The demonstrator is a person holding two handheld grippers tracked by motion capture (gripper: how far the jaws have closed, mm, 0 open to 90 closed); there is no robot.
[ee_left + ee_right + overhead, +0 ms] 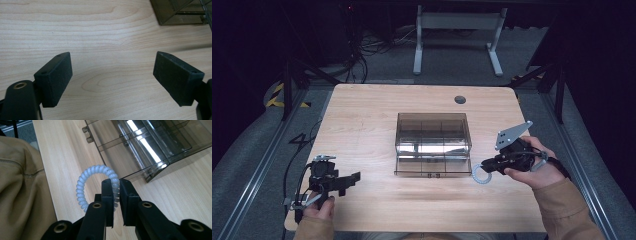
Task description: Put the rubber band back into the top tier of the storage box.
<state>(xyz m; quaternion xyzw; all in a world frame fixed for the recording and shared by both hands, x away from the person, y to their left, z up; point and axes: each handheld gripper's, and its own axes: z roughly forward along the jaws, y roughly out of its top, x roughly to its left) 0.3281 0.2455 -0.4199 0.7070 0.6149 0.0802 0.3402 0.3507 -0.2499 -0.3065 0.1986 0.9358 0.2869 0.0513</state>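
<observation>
The wooden worktop (362, 115) carries a smoky clear organizer box (433, 144) at its middle, lid standing open toward the far side, its shallow compartments facing up. The right tool (486, 165) hangs just right of the box's near right corner, so the box lies to its left and slightly farther away; this hand is much the nearer one. Its jaws are clamped on a pale blue spiral hair tie (96, 186), a coiled ring held by one side with the loop dangling clear. The left tool (354, 177), well left, gapes empty
</observation>
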